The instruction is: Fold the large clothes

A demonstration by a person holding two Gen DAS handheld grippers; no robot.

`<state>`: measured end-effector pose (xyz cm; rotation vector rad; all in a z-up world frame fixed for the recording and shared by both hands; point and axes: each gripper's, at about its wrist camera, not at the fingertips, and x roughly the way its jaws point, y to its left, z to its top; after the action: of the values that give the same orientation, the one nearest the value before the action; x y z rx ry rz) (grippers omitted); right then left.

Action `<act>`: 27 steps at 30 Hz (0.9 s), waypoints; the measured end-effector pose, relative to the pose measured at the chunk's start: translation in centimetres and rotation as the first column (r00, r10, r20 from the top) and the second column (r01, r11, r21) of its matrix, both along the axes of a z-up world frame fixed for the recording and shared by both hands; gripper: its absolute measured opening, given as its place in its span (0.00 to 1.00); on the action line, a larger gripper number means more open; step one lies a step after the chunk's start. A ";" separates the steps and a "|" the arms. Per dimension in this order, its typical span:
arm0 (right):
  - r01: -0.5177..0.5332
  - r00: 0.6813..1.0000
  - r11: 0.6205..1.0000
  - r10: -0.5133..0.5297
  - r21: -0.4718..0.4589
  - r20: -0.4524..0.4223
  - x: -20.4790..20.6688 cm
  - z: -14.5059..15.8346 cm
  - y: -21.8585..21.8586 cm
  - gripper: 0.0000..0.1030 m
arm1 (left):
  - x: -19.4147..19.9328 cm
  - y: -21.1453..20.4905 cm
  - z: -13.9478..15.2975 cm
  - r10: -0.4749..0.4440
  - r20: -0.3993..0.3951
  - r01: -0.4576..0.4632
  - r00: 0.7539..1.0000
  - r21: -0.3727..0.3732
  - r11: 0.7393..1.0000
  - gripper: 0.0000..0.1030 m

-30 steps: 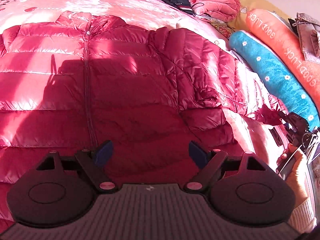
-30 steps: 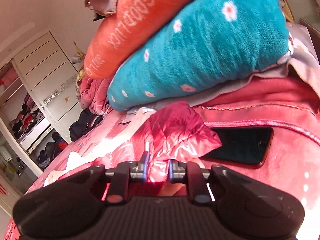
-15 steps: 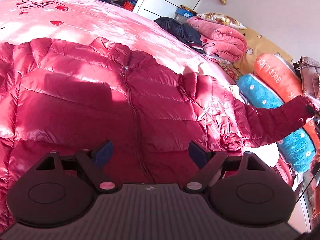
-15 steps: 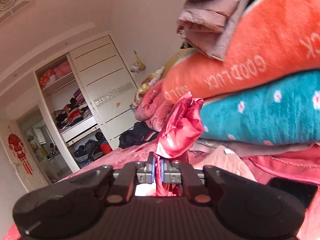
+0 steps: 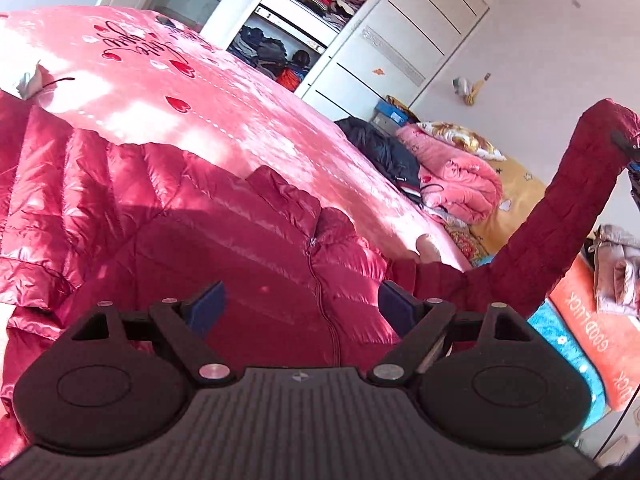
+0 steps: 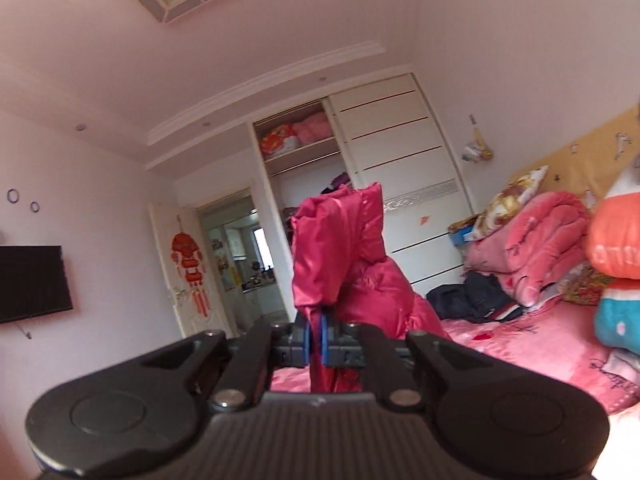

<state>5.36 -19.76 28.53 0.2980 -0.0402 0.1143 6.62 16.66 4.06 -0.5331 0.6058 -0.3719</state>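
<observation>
A large shiny red down jacket [image 5: 160, 216] lies flat on the pink bed, front up, zipper running toward me. My left gripper [image 5: 300, 306] is open and empty, hovering above the jacket's chest near the collar. My right gripper [image 6: 315, 338] is shut on the cuff of the jacket's sleeve [image 6: 340, 248] and holds it high in the air. In the left wrist view that sleeve [image 5: 560, 216] rises from the jacket's shoulder to the upper right.
The pink bedspread [image 5: 160, 92] with red hearts stretches behind the jacket. A dark garment [image 5: 380, 148], a pink quilt [image 5: 452, 176], and orange [image 5: 592, 340] and teal pillows [image 5: 560, 336] pile at the headboard. An open wardrobe [image 6: 304, 184] stands beyond the bed.
My right gripper has lifted the sleeve cuff from the bed, near a phone, high into the air. My left gripper has tilted up and moved toward the jacket's collar, staying open.
</observation>
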 end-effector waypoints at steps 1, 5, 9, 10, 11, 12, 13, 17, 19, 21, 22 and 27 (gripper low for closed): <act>-0.052 0.999 0.999 0.052 0.008 -0.010 1.1 -0.2 1.2 0.02 | 0.1 0.4 0.1 0.015 0.000 -0.015 1.000 -0.011 1.000 0.99; -0.181 0.980 0.983 0.182 0.014 -0.077 5.0 -2.3 5.6 0.02 | 0.3 1.9 0.7 0.056 0.012 -0.056 0.998 -0.053 0.997 1.00; -0.263 0.949 0.962 0.271 0.069 -0.164 8.2 -6.1 9.7 0.02 | 0.3 3.3 0.8 0.113 0.002 -0.112 0.994 -0.120 0.987 1.00; -0.282 0.938 0.956 0.293 0.082 -0.184 8.8 -7.1 10.9 0.02 | 0.3 3.7 0.8 0.127 -0.006 -0.126 0.992 -0.137 0.983 1.00; -0.299 0.928 0.949 0.314 0.100 -0.199 9.3 -8.1 11.5 0.02 | 0.4 4.2 0.7 0.142 -0.014 -0.142 0.990 -0.158 0.977 1.00; -0.323 0.914 0.939 0.342 0.121 -0.218 9.8 -9.2 12.6 0.02 | 0.4 4.7 0.8 0.155 -0.017 -0.155 0.988 -0.174 0.973 1.00; -0.341 0.901 0.931 0.363 0.127 -0.238 10.1 -10.3 13.9 0.02 | 0.4 5.0 0.8 0.167 -0.018 -0.167 0.986 -0.181 0.969 1.00; -0.408 0.840 0.902 0.431 0.141 -0.328 10.3 -14.7 18.1 0.02 | 0.6 5.2 0.9 0.216 -0.033 -0.218 0.976 -0.217 0.952 1.00; -0.425 0.813 0.895 0.443 0.135 -0.378 10.2 -17.0 19.9 0.02 | 0.4 5.1 0.9 0.231 -0.040 -0.234 0.972 -0.236 0.943 1.00; -0.438 0.786 0.889 0.450 0.132 -0.423 10.3 -18.8 21.2 0.02 | 0.2 4.5 0.8 0.242 -0.048 -0.246 0.969 -0.244 0.938 1.00; -0.443 0.772 0.886 0.454 0.135 -0.445 10.2 -19.8 21.7 0.02 | 0.2 4.4 0.8 0.244 -0.052 -0.249 0.968 -0.249 0.936 1.00; -0.459 0.727 0.881 0.444 0.111 -0.524 9.1 -23.1 23.2 0.06 | 0.7 3.8 0.9 0.222 -0.058 -0.229 0.973 -0.242 0.943 1.00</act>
<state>14.49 3.46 5.47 0.2997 0.6043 0.5191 7.28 20.49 5.00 -0.8411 0.5226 -0.2225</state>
